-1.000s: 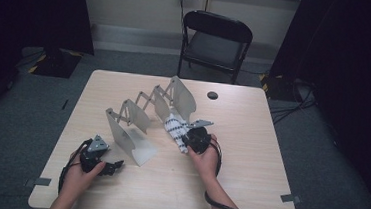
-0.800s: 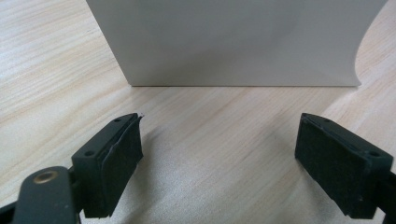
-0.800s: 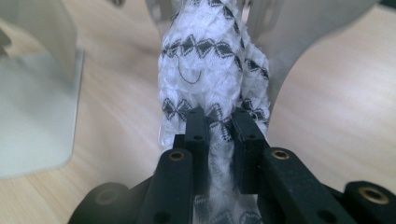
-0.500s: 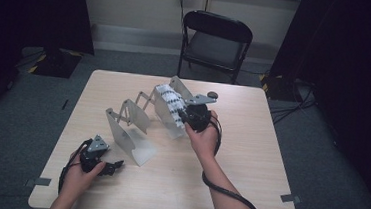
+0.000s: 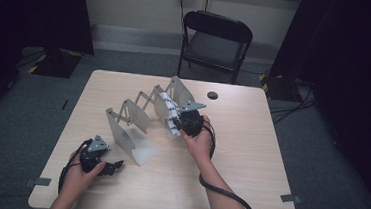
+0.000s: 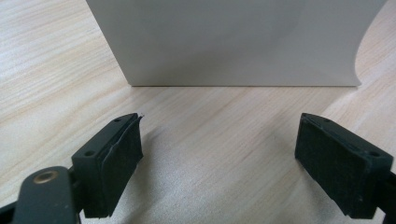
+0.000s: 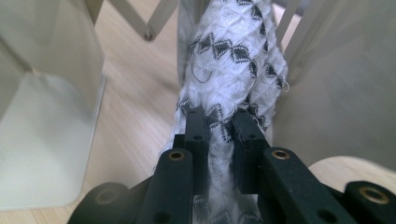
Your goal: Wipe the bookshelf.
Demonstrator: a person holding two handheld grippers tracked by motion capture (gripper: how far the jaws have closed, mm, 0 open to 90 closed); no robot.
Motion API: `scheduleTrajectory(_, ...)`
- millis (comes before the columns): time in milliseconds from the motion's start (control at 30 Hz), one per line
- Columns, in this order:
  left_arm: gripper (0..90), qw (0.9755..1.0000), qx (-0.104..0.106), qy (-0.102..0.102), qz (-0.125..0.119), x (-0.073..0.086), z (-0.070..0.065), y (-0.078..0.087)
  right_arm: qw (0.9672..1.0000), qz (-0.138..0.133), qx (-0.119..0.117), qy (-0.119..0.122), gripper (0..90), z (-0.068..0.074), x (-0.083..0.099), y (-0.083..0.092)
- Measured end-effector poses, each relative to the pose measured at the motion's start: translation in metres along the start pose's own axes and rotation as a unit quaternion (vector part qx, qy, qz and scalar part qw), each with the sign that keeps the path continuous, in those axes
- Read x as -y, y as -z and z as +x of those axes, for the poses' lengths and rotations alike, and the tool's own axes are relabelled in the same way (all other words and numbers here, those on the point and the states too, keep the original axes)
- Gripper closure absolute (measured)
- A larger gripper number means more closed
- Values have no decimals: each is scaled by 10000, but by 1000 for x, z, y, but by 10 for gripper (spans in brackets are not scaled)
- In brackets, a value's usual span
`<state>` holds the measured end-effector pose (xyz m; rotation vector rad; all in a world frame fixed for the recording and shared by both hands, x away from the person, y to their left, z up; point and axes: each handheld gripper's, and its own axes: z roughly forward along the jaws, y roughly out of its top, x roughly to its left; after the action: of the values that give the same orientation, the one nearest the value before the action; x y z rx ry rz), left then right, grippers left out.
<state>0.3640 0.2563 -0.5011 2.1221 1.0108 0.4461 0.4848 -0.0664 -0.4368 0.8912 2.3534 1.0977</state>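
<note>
1. The left claw (image 5: 114,167) rests low on the pale wood-grain surface (image 5: 249,159), nearest the person. Its jaws stand wide apart with nothing between them. Just ahead of its black rubber-faced pads (image 6: 122,150) stands the flat end plate of the rack.

2. The right claw (image 5: 176,122) is clamped on a rolled white knitted cloth with a black diamond pattern (image 7: 233,70). The jaws pinch the soft roll near its lower end, and the fabric bulges out above the pads.

3. The cloth sits at the tip of the right claw, poised in the gap between two upright plates of the expandable grey metal rack with scissor-link bars (image 5: 137,116). I cannot tell whether it touches them or the surface.

4. The step in hand looks like slotting the roll into one bay of the rack. The next move calls for steering the roll straight down between the plates, keeping it clear of the thin edges, then letting the jaws part once it stands supported.

5. The cloth is textured and squashy, so it may sag or unroll on release. The plates are smooth, stiff and thin with rounded corners.

6. Beyond the right claw lie a small dark round disc (image 5: 213,95) on the surface and a black folding chair (image 5: 216,41) on the floor.
</note>
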Motion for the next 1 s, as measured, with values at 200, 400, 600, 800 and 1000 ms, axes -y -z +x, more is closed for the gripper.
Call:
scheduleTrajectory(200,144,10000,-1,1,0,0,0,0,9997,216,-91,66,785,3,19,-12)
scheduleTrajectory(400,144,10000,-2,-1,1,0,0,0,9991,421,-58,-29,746,6,35,-22)
scheduleTrajectory(600,144,10000,-1,-1,0,0,0,0,9987,274,333,-276,485,4,30,-17)
scheduleTrajectory(800,145,10000,-1,0,0,0,0,0,9983,376,314,-316,459,5,33,-30)
scheduleTrajectory(1000,145,10000,-2,-1,0,0,0,0,9979,423,219,-440,744,3,38,-34)
